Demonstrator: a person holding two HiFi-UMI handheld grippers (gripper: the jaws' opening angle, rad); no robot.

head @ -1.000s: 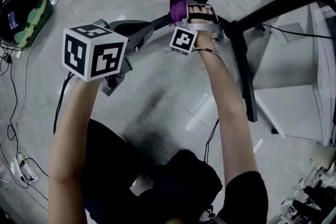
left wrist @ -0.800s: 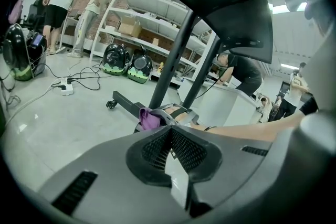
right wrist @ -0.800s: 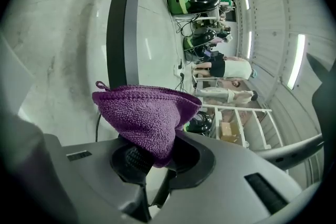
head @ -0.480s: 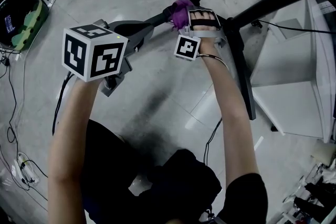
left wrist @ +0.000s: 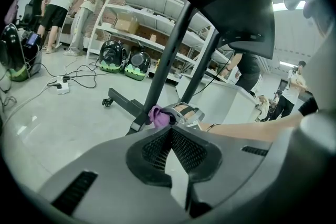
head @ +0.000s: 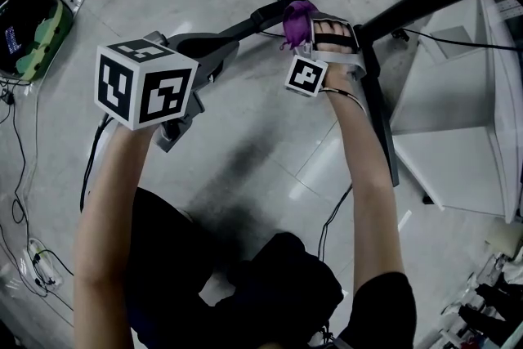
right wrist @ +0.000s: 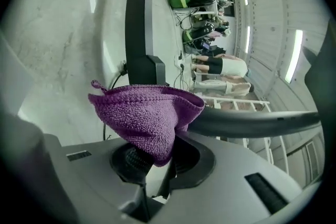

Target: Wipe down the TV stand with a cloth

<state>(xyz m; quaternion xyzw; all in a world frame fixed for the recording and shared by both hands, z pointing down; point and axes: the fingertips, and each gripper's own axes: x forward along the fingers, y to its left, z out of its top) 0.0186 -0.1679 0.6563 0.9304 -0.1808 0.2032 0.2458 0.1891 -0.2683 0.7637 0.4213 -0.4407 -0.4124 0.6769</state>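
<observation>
Cloth (right wrist: 144,113): looks soft, light and grippy; bunched in the right claw (right wrist: 152,162), its free end just ahead against the stand (right wrist: 139,18).
Hold: by the bunch.
Left claw (left wrist: 169,149): closed, empty.

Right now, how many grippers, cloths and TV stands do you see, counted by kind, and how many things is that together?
grippers: 2, the left gripper and the right gripper
purple cloth: 1, held in the right gripper
TV stand: 1, black
total: 4
</observation>
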